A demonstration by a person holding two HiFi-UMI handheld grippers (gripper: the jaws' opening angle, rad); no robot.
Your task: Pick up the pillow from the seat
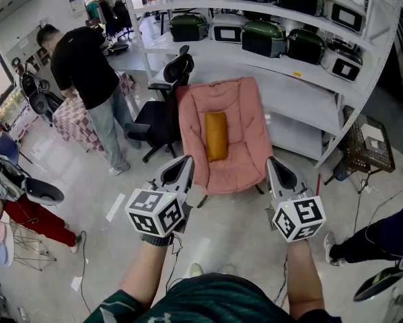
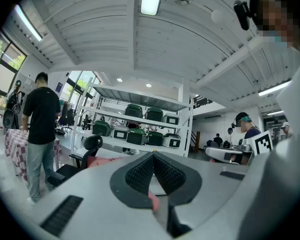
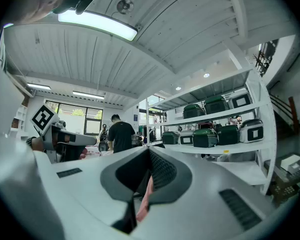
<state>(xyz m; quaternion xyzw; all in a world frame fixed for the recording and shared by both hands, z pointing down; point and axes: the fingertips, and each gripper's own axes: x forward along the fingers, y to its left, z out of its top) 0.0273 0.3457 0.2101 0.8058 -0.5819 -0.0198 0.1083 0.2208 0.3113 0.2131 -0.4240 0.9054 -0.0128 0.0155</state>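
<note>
Nearest the camera, in the head view, the left gripper [image 1: 183, 165] and the right gripper [image 1: 274, 163] are held side by side and well apart over the pale grey floor [image 1: 241, 237], both pointing level towards the seat. In the left gripper view, the dark ribbed pads of the left gripper [image 2: 153, 156] are seen pressed together at their tips, with nothing pinched between them. In the right gripper view, the jaws of the right gripper [image 3: 149, 151] are likewise seen brought together at the tips, and nothing is caught there either.

Just beyond the two grippers, a wide pink padded seat [image 1: 245, 113] is found on the floor. An orange, bolster-shaped fabric pillow [image 1: 216, 135] is laid lengthwise about the middle of its cushion, slightly towards the left edge and clear of every edge. No gripper is in touch with the pillow.

A black swivel office chair [image 1: 162, 113] is placed right against the left edge of the seat. Further left, a person in a black T-shirt and grey trousers [image 1: 87, 66] is seen from behind, standing by a table.

Behind the seat, tall white metal shelving [image 1: 288, 86] is loaded with dark green and white boxy appliances [image 1: 263, 38]. At the right end of the shelving, a dark wire basket [image 1: 368, 147] is seen on the floor.
</note>
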